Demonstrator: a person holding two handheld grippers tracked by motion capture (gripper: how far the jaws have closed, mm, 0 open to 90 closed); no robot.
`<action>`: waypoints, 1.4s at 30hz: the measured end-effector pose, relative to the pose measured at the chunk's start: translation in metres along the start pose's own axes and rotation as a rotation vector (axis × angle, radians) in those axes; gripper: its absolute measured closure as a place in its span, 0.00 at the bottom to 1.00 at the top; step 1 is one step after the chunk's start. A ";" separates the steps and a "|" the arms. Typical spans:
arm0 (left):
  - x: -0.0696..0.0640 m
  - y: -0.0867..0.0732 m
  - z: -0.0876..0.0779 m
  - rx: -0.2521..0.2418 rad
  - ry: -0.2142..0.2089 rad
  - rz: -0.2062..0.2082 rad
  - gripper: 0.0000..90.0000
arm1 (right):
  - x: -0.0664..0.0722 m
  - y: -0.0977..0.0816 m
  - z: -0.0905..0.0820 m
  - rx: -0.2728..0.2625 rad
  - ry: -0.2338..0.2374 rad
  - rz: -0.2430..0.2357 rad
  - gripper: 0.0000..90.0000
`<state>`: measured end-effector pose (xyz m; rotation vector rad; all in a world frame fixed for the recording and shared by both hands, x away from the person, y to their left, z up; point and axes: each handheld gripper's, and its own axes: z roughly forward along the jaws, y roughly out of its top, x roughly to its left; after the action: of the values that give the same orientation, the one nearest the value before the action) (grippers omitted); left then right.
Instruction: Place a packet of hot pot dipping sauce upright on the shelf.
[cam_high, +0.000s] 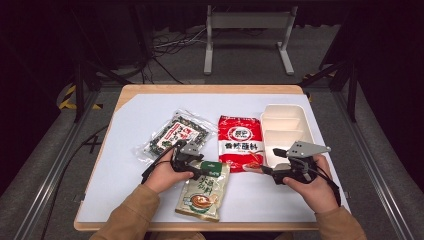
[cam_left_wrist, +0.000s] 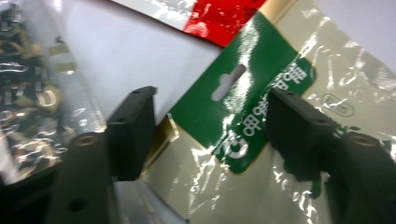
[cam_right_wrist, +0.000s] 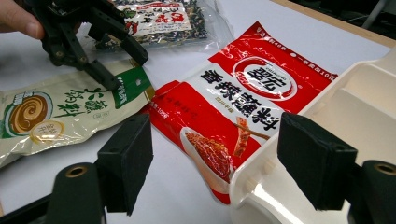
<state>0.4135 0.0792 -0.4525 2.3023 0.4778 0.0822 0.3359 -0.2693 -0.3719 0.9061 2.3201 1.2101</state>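
A beige packet with a green header (cam_high: 202, 192) lies at the table's near middle. My left gripper (cam_high: 202, 162) hovers over its top end. In the left gripper view my gripper (cam_left_wrist: 215, 126) is open, its jaws standing either side of the green header (cam_left_wrist: 233, 102) without pressing it. In the right gripper view, the left gripper (cam_right_wrist: 126, 70) sits at that packet (cam_right_wrist: 56, 116). My right gripper (cam_high: 270, 160) is open at the near left corner of the white tray (cam_high: 280, 107). Between its jaws (cam_right_wrist: 222, 161) show the red packet's (cam_right_wrist: 243, 102) lower corner and the tray's corner (cam_right_wrist: 252, 186).
A clear packet of dark dried food (cam_high: 175, 134) lies at the left of the red packet (cam_high: 241, 142). The white tray has two compartments with nothing in them. A white sheet (cam_high: 130, 165) covers the wooden table, with bare room at the far side and left.
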 end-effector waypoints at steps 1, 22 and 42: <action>-0.001 0.000 0.000 0.006 0.003 0.003 0.30 | 0.000 0.000 0.000 0.000 0.002 0.002 0.30; -0.016 -0.005 -0.004 0.000 0.096 0.015 0.56 | 0.002 -0.001 0.005 0.017 0.009 -0.003 0.28; -0.018 -0.007 -0.008 -0.017 0.044 -0.017 0.94 | 0.000 -0.001 0.003 -0.002 0.017 -0.016 0.38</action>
<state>0.3934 0.0824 -0.4506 2.2830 0.5173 0.1287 0.3370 -0.2675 -0.3746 0.8783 2.3350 1.2176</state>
